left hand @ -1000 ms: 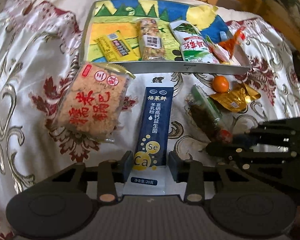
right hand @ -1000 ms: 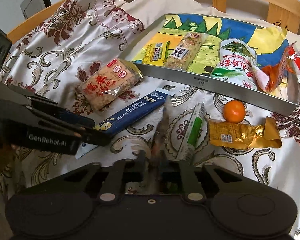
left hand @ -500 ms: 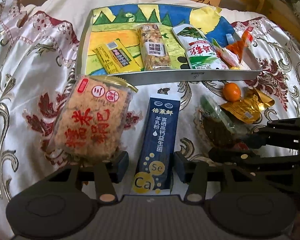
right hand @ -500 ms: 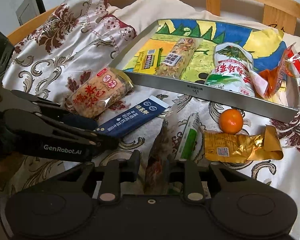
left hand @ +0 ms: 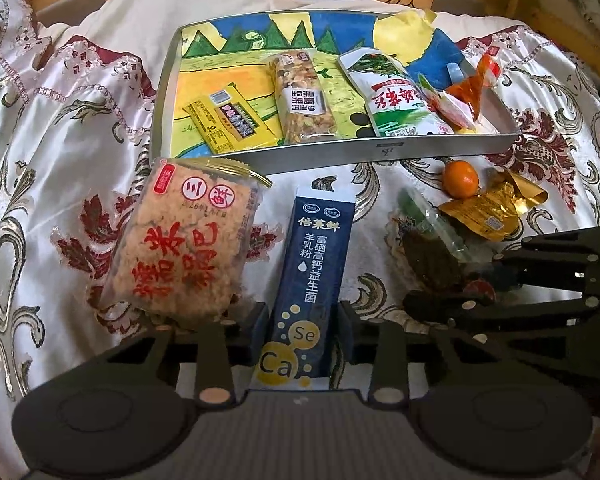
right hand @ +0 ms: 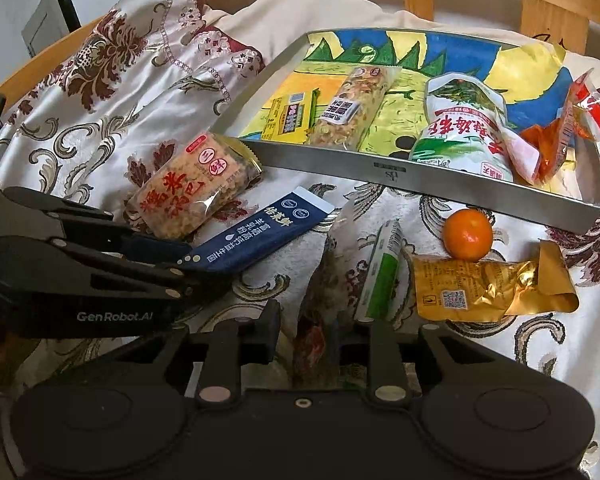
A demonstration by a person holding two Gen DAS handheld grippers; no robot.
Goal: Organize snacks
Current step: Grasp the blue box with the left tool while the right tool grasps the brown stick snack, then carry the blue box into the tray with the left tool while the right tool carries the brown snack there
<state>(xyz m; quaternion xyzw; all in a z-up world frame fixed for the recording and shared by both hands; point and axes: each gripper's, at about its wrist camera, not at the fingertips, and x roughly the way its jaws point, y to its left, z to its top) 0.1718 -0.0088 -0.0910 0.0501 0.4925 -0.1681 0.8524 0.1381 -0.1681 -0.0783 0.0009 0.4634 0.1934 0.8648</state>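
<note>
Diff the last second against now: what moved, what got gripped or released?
The left gripper has just been closing its jaws around the blue sachet, now pinched at its near end. The right gripper holds the clear green-labelled packet, now tilted up off the cloth. Unchanged: tray contents, rice cracker pack, orange, gold packet.

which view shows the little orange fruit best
The right wrist view: the orange fruit sits large and unobstructed on the cloth, just in front of the tray and touching the gold packet. In the left wrist view it is smaller, farther off toward the right, though still fully visible.
</note>
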